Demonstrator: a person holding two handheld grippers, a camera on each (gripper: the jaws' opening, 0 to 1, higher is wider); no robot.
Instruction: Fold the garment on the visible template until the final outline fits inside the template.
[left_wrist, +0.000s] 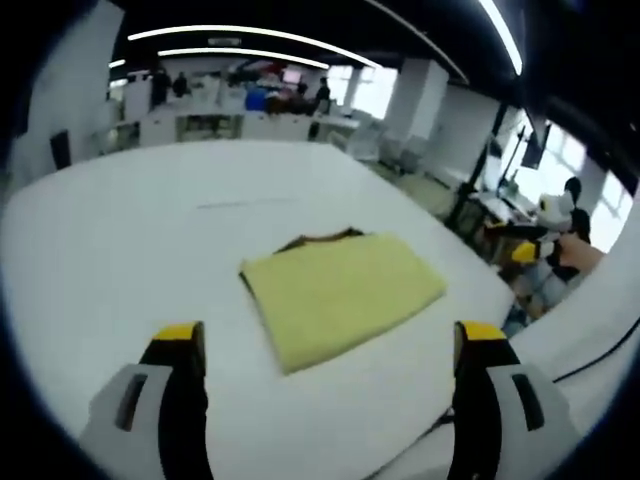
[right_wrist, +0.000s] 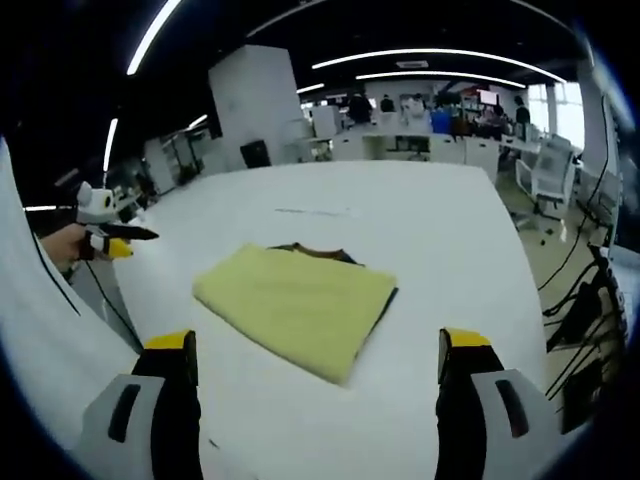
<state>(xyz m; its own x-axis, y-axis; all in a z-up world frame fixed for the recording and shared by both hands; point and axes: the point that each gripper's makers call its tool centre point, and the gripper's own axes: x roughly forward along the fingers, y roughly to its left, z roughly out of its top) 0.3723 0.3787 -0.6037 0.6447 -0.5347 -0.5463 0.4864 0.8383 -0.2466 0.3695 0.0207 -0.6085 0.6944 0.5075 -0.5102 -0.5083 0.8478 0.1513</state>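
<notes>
Garment (left_wrist: 340, 295), yellow and folded into a compact rectangle, lies flat near the middle of the white worktop (left_wrist: 130, 240). A dark brown strip shows along its far edge in the left gripper view and along the far and right edges in the right gripper view (right_wrist: 295, 308); I take this for the template or an inner layer peeking out, though I cannot tell which. A faint line is marked on the worktop beyond the cloth.

The left claw (left_wrist: 325, 345) hangs short of the cloth with its yellow-tipped jaws spread wide and nothing between them. The right claw (right_wrist: 315, 355) is likewise spread and empty, just short of the near edge.

Folding looks essentially done, so the step in hand appears to be checking the outline. If the dark strip is template, the cloth sits within it on those sides; the next move calls for confirming the hidden edges, and nudging any overhanging edge inward.

Beyond the worktop are desks, chairs and people in an open office.
</notes>
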